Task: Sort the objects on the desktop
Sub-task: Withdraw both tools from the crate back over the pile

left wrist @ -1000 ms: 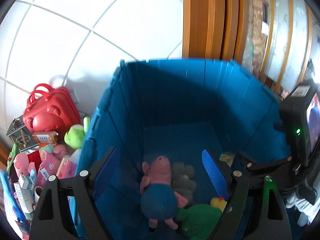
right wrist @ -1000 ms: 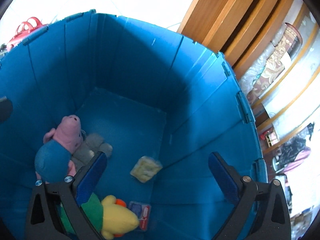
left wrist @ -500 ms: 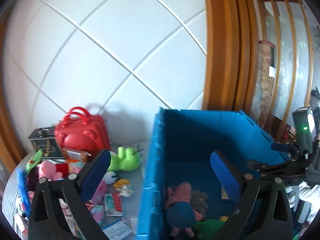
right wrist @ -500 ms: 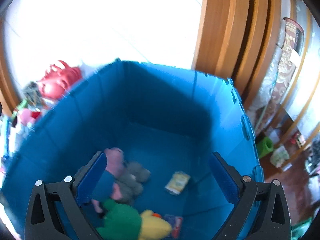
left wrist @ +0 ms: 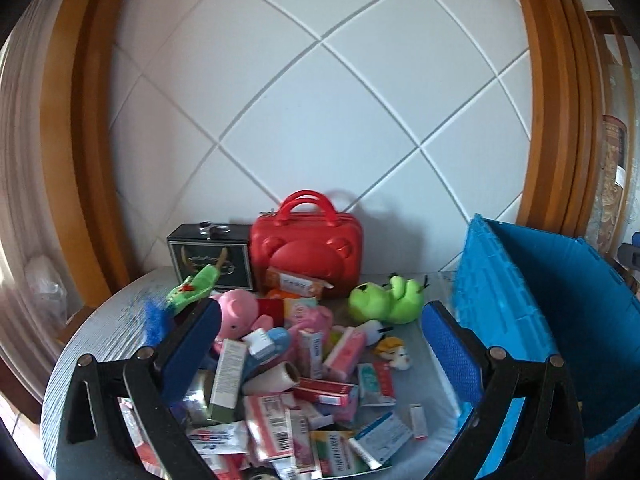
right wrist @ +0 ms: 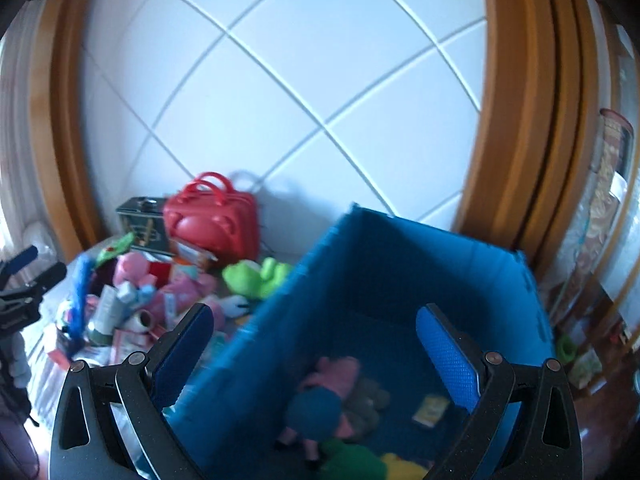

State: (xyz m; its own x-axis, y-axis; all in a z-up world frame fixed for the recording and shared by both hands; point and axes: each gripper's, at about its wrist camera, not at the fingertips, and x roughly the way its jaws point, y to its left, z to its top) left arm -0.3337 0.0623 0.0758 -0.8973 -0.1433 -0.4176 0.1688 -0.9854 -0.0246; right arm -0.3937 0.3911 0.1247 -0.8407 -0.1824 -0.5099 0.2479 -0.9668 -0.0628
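Note:
A pile of small boxes and packets [left wrist: 304,408] lies on the grey round table [left wrist: 100,332], with a pink plush [left wrist: 236,316] and a green frog plush [left wrist: 386,300]. My left gripper [left wrist: 320,344] is open and empty above the pile. A blue crate [right wrist: 400,280] stands at the right; it also shows in the left wrist view [left wrist: 532,304]. In it lie a pink pig plush in blue [right wrist: 324,392], a grey plush [right wrist: 368,400], a green plush [right wrist: 352,460] and a yellow packet [right wrist: 431,410]. My right gripper [right wrist: 316,348] is open and empty above the crate's left wall.
A red bear-faced case [left wrist: 308,252] and a black tin box [left wrist: 210,254] stand at the back against the white tiled wall. Wooden frames [left wrist: 560,100] flank the wall. The left gripper shows at the left edge of the right wrist view [right wrist: 24,288].
Both grippers have risen and pulled back out of the crate. The left one has swung left over the table's pile. The right one now looks over the crate's left wall.

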